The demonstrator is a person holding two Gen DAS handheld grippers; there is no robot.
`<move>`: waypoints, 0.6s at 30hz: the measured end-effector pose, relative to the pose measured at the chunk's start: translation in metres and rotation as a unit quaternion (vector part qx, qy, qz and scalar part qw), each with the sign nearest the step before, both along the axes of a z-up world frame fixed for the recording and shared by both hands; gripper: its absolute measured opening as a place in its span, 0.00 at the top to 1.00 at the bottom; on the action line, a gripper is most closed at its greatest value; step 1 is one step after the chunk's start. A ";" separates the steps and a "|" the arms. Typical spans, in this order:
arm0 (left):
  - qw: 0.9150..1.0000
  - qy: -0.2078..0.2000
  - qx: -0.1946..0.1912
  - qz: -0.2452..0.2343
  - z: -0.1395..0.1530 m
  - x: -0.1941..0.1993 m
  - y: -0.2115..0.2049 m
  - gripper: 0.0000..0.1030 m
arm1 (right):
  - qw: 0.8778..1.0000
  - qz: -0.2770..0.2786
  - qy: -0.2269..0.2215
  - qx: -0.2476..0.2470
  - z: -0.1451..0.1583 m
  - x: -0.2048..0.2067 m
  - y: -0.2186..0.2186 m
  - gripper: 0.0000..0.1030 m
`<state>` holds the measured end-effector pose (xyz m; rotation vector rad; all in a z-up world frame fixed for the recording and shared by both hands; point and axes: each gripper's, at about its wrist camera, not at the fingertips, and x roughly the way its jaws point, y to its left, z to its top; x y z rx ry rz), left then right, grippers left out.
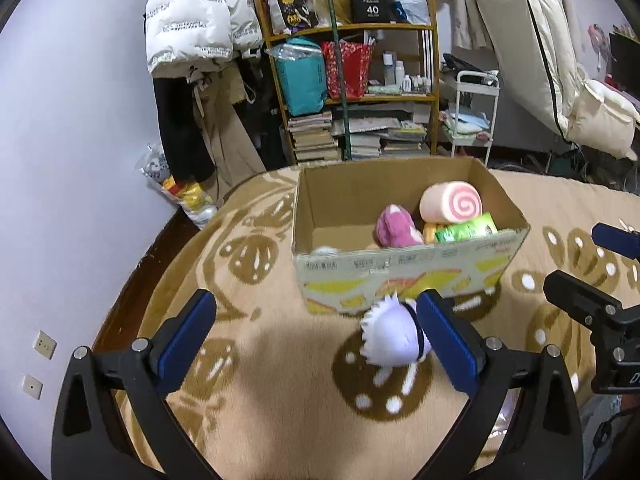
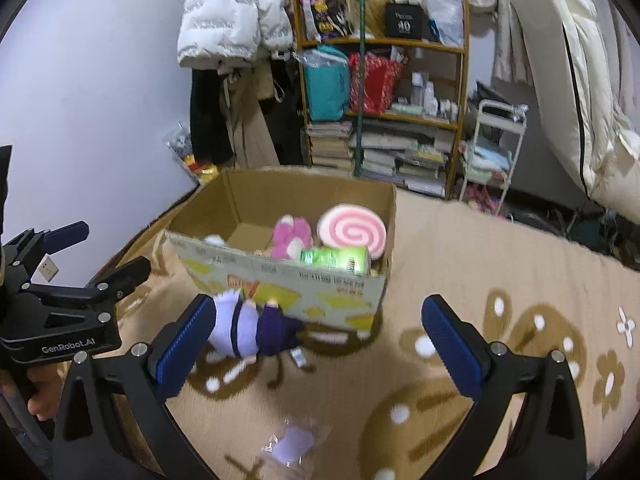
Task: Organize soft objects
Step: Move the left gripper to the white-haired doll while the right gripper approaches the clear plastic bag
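Note:
A cardboard box (image 1: 404,268) stands on the patterned blanket and shows in the right wrist view too (image 2: 280,284). It holds a pink swirl roll plush (image 1: 452,202), a pink plush (image 1: 396,226) and a green pack (image 1: 466,230). A white-haired doll in purple (image 2: 250,330) lies on the blanket in front of the box; it also shows in the left wrist view (image 1: 394,336). My left gripper (image 1: 316,336) is open, the doll by its right finger. My right gripper (image 2: 320,340) is open and empty, the doll by its left finger.
A small clear-wrapped item (image 2: 294,442) lies on the blanket near me. Behind the box stand a wooden shelf (image 1: 352,80) with bags and books, hanging coats (image 1: 196,40), a white cart (image 1: 474,116) and a propped mattress (image 1: 560,60).

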<state>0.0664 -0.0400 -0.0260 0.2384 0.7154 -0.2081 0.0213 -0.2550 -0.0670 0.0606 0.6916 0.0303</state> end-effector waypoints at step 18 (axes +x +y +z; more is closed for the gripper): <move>0.996 0.091 0.010 -0.010 -0.041 0.022 -0.002 0.03 | 0.983 -0.001 0.179 0.025 -0.077 0.010 0.000 0.10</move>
